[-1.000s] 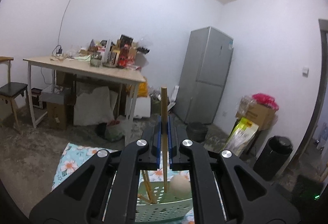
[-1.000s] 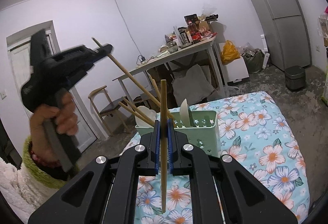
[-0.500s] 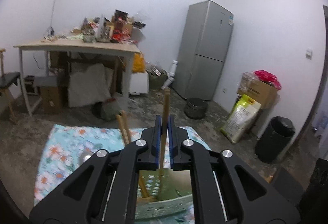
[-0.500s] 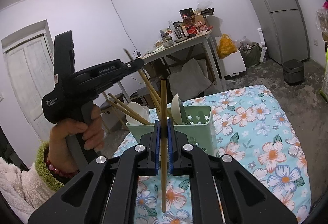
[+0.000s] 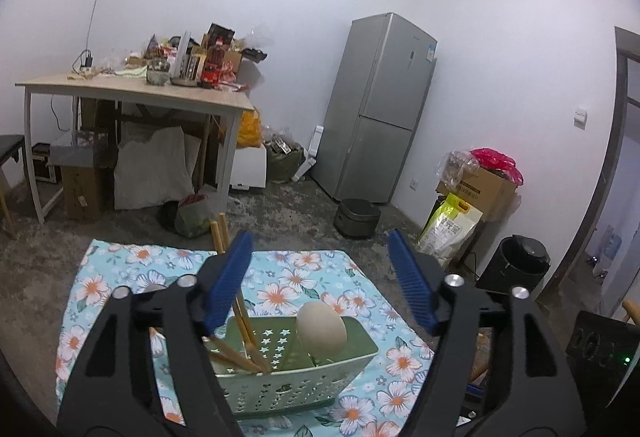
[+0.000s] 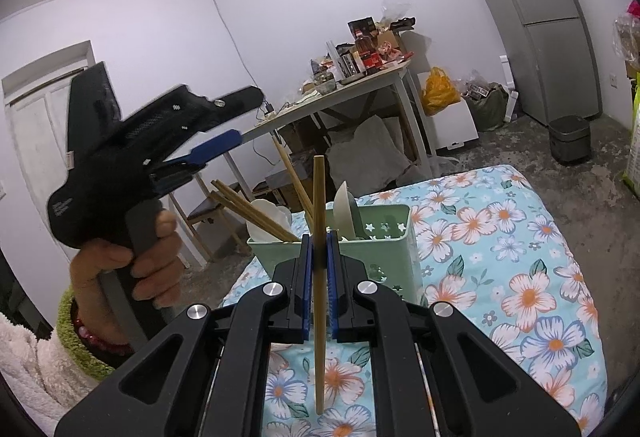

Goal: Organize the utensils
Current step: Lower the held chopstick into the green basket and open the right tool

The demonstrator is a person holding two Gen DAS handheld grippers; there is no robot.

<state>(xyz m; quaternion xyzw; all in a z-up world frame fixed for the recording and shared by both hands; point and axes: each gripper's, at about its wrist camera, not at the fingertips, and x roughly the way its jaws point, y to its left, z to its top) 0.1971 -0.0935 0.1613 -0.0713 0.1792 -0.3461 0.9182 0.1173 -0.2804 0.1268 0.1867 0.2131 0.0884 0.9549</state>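
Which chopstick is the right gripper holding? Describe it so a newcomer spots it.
On the floral tablecloth, find the green perforated utensil basket. In front of it the right gripper clamps one wooden chopstick. That chopstick stands upright outside the basket; the other chopsticks lean inside it.

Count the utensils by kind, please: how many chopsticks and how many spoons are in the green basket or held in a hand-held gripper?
Chopsticks in the green basket: at least 3; they overlap, so the exact number is unclear.
Chopstick clamped in the right hand-held gripper: 1
Spoons in the basket: 2, one white and one beige
Total: at least 6
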